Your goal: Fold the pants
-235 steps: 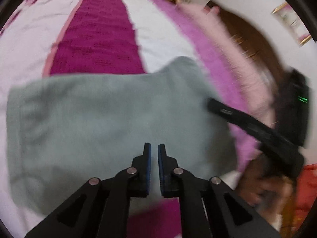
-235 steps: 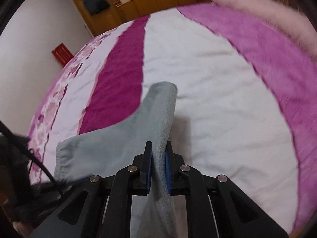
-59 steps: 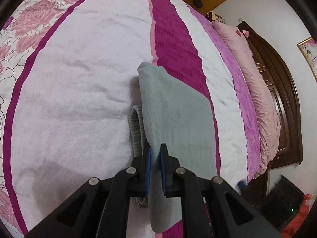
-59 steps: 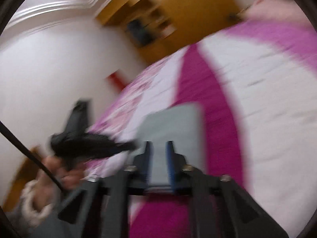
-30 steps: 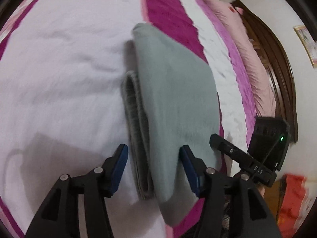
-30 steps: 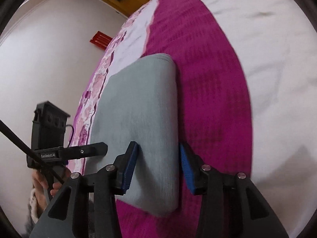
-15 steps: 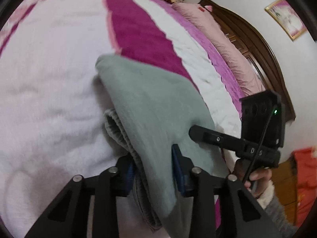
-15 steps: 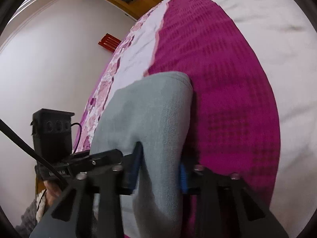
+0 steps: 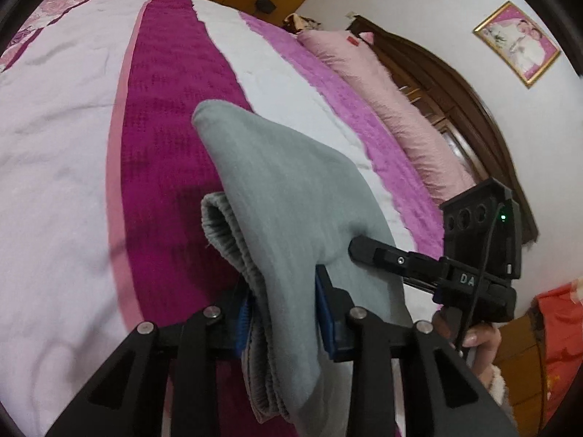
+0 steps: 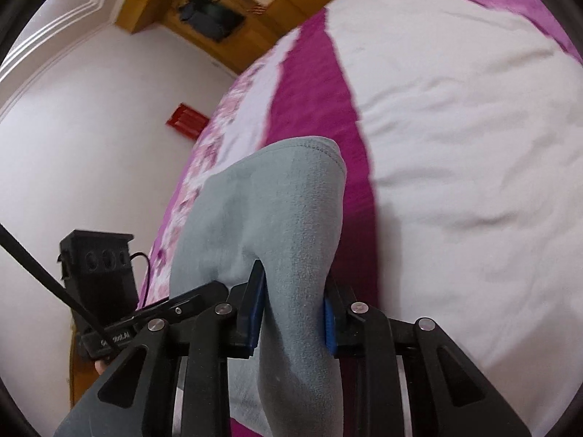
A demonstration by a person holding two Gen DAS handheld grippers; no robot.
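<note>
Bed [image 9: 65, 116]: we see a wide spread in stripes – pale pink, deep magenta, white, lilac – with a rose print along the far left edge; it fills most of both views.
Headboard [image 9: 470, 109]: dark carved wood behind the bed, on the right of the left wrist view.
Pillow [image 9: 382, 83]: a long pink one lying along the foot of the headboard.
Wardrobe [image 10: 218, 7]: yellow wood against the white wall, seen past the far end of the bed in the right wrist view (blurred).
Pants [image 9: 291, 196]: grey, folded into a thick bundle and lifted clear of the bed, a shadow on the magenta stripe beneath. We see the ribbed waistband doubled inside the fold at the left side, with smooth fleece wrapped over it. The bundle hangs between the two tongs.
Left gripper [image 9: 282, 313]: its blue pads press on both sides of the bundle's near edge, waistband included – clamped on the pants.
Right gripper [image 10: 291, 318]: likewise closed on the pants, pads squeezing the fold from either side; in the left wrist view its black finger lies against the fleece at the right.
Hand [image 9: 473, 338]: wrapped round the right gripper's handle, a fluffy pale cuff at the wrist.
Picture [image 9: 517, 43]: gold-framed, on the white wall above the headboard.
Red tag [image 10: 187, 120]: on the wall left of the bed.
</note>
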